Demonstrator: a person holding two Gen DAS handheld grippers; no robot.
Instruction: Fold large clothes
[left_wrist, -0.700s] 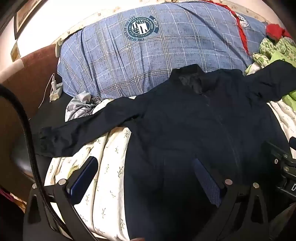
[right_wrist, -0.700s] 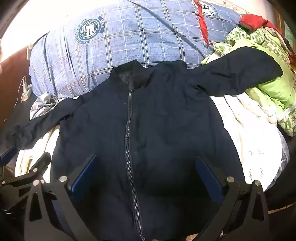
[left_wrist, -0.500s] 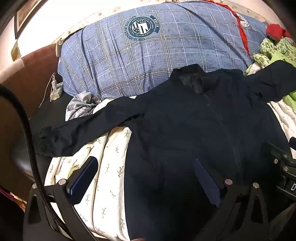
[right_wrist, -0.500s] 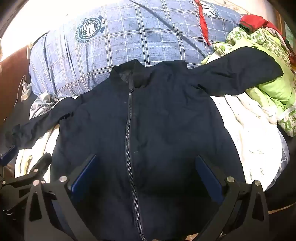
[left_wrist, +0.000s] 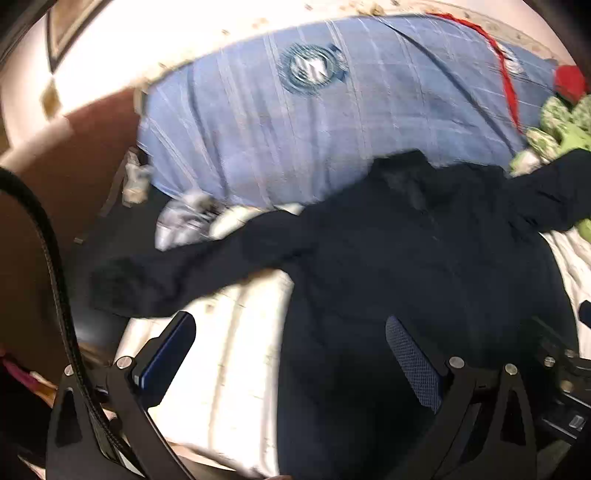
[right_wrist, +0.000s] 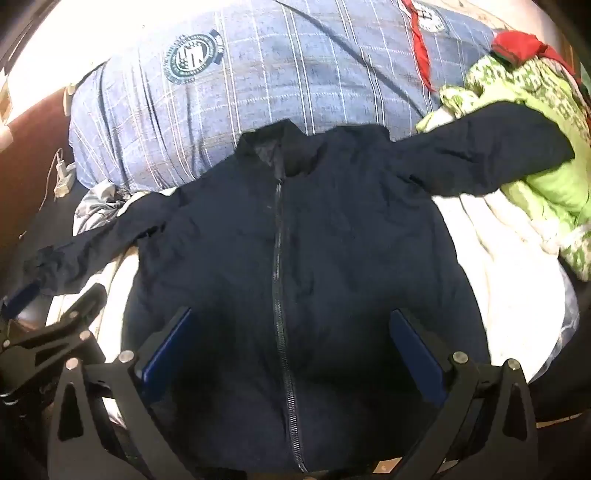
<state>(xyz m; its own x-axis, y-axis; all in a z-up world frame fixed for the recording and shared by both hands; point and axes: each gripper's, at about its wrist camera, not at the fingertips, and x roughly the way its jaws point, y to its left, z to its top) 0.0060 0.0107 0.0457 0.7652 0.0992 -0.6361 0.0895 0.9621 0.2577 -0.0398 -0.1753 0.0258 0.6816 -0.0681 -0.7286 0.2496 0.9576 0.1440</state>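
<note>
A dark navy zip jacket (right_wrist: 295, 240) lies flat and front-up on the bed, collar far, both sleeves spread out; it also shows in the left wrist view (left_wrist: 424, 266). Its left sleeve (left_wrist: 166, 280) reaches toward the bed's left edge and its right sleeve (right_wrist: 480, 166) lies over green clothes. My left gripper (left_wrist: 291, 350) is open and empty above the jacket's lower left side and the sheet. My right gripper (right_wrist: 291, 343) is open and empty above the jacket's lower middle, straddling the zipper (right_wrist: 277, 258).
A big blue plaid pillow (right_wrist: 295, 81) lies behind the jacket. A pile of green and red clothes (right_wrist: 535, 147) sits at the right. A white floral sheet (left_wrist: 229, 350) covers the bed. A brown headboard and a charger cable (right_wrist: 61, 173) are at the left.
The left wrist view has shifted and blurred, so my left gripper is moving, toward the left sleeve side. The right gripper and the jacket have hardly moved.
</note>
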